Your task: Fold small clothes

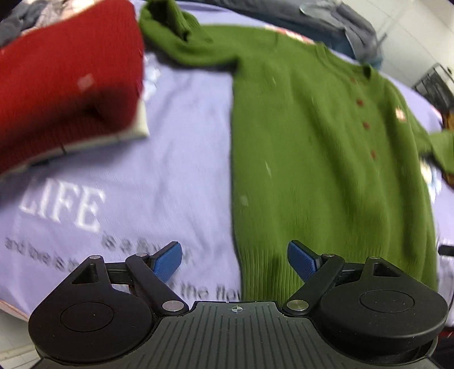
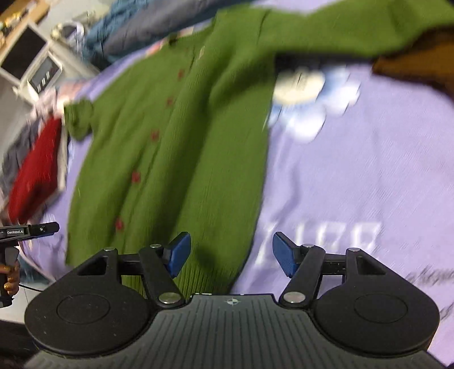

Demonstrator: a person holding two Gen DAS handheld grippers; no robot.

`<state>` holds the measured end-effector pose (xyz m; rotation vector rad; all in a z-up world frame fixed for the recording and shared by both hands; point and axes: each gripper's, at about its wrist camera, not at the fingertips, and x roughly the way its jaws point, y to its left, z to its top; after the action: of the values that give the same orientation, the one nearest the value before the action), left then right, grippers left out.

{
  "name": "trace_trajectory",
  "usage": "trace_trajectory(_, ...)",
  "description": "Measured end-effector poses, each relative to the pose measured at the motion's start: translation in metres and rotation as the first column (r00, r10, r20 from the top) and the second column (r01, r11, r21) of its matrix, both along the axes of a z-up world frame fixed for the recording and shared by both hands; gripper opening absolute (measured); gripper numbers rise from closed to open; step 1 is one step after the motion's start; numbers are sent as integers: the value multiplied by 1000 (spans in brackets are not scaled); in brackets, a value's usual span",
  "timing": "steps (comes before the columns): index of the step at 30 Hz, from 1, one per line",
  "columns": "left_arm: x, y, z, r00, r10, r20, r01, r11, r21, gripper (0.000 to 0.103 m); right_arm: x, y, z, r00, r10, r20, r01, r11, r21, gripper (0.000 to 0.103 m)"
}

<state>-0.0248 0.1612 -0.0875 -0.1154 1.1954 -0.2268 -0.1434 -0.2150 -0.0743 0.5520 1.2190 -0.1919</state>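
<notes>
A green knit cardigan with red buttons lies flat on a lavender sheet, sleeves spread out. It also shows in the right wrist view. My left gripper is open and empty, above the cardigan's lower left hem corner. My right gripper is open and empty, above the hem's right corner. Both views are blurred.
A folded red sweater lies on the sheet at the left; it also shows in the right wrist view. A pile of grey and blue clothes lies beyond the cardigan. A brown item lies at the right. The left gripper's body shows at the left edge.
</notes>
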Motion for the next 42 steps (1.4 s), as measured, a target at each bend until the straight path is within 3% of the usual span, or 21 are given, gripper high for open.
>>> trace_trajectory(3, -2, -14, -16, 1000, -23, -19, 23, 1000, 21, 103, 0, 10, -4, 1000, -21, 2, 21, 1000, 2, 75)
trace_trajectory(5, -4, -25, -18, 998, -53, 25, 51, 997, 65, 103, 4, 15, -3, 1000, -5, -3, 5, 1000, 6, 74)
trace_trajectory(8, -4, -41, -19, 996, -81, 49, 78, 994, 73, 103, 8, 17, -5, 1000, 12, 1, -12, 999, 52, 65)
trace_trajectory(13, -3, -57, -20, 993, -83, 82, 74, 992, 99, 103, 5, 11, -15, 999, -42, -19, 44, 995, 89, 57)
trace_trajectory(15, -1, -57, -18, 995, -58, 79, 52, 996, 70, 82, 4, 8, -17, 997, -79, -22, 81, 990, 117, 36)
trace_trajectory(16, 1, -57, -17, 996, -50, 68, 47, 998, 43, 61, 2, 6, -19, 995, -94, -27, 97, 986, 139, 18)
trace_trajectory(20, 6, -60, -2, 996, -53, 76, 48, 997, 64, 59, -1, 4, -6, 994, -106, 12, 103, 982, 157, 16)
trace_trajectory(25, 4, -35, 48, 992, -3, 124, -3, 999, 47, 55, -13, -6, 68, 996, -31, 83, 21, 993, 116, 14)
trace_trajectory(28, 4, -21, 62, 992, -5, 123, 0, 999, 47, 54, -25, -13, 89, 999, -18, 51, 12, 995, 102, 14)
trace_trajectory(31, 6, -18, 52, 995, -23, 93, 15, 996, 84, 53, -32, -16, 77, 999, -26, -27, 29, 993, 117, 14)
trace_trajectory(36, 3, -24, 5, 999, -53, -1, 53, 984, 171, 50, -37, 0, 27, 988, 1, -155, 12, 996, 83, 13)
trace_trajectory(37, 2, -26, -3, 999, -47, -8, 47, 982, 181, 51, -38, 1, 15, 983, 5, -184, 9, 997, 77, 13)
trace_trajectory(39, 3, -28, -8, 1000, -27, 7, 26, 982, 186, 62, -38, 1, 2, 983, -7, -183, 21, 997, 74, 18)
trace_trajectory(40, 4, -29, -7, 1000, -26, 15, 23, 980, 198, 74, -38, 0, 0, 984, -12, -178, 27, 996, 85, 21)
trace_trajectory(41, 5, -31, -5, 999, -33, 16, 29, 977, 211, 101, -38, -1, 1, 985, -6, -175, 22, 995, 93, 25)
trace_trajectory(42, 6, -32, -4, 999, -40, 16, 36, 971, 238, 103, -38, -2, 5, 986, 5, -169, 11, 996, 91, 29)
